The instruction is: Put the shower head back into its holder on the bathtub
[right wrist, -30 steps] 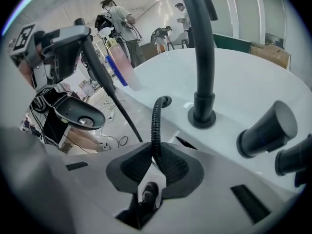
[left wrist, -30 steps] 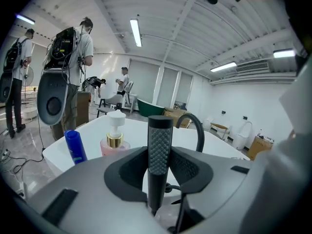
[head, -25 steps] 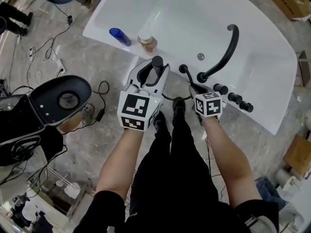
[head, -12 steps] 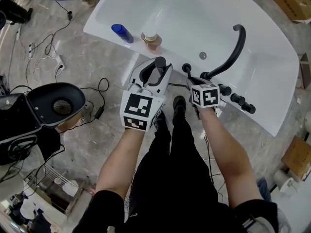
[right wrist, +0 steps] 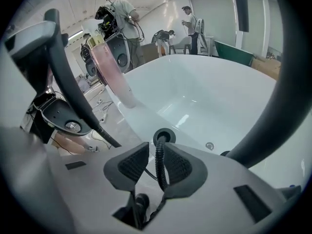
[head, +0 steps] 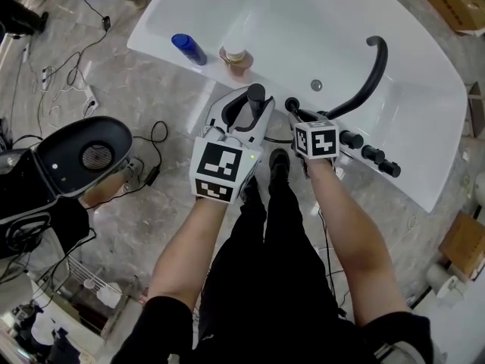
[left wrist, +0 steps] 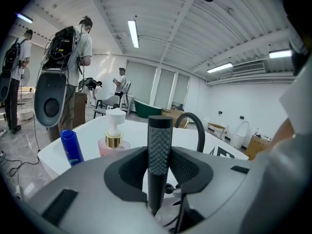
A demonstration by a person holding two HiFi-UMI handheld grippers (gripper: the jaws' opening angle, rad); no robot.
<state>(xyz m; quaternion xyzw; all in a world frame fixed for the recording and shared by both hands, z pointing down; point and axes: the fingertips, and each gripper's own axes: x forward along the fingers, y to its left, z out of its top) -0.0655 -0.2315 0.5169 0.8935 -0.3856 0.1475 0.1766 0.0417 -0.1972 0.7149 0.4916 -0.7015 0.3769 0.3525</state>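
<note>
The black stick-shaped shower head (left wrist: 160,140) stands upright between the pads of my left gripper (left wrist: 159,172), which is shut on it. In the head view this left gripper (head: 254,106) hangs just off the white bathtub's rim (head: 424,188). Just right of it, the round black holder (head: 292,105) sits on the rim. My right gripper (head: 298,120) is right behind the holder (right wrist: 164,136). Its jaws have just been opening. The ribbed black hose (right wrist: 158,162) runs between them into the holder, resting against the right pad with a gap to the left pad.
A blue bottle (head: 186,49) and a pump soap bottle (head: 233,58) stand on the tub rim to the left. The black arched faucet (head: 364,78) and its knobs (head: 367,155) lie to the right. Cables (head: 76,74) and a grey-black machine (head: 83,154) occupy the floor at left.
My right gripper has moved up and slightly left in the head view, closer to the holder on the rim. The left gripper with the shower head has barely shifted.
</note>
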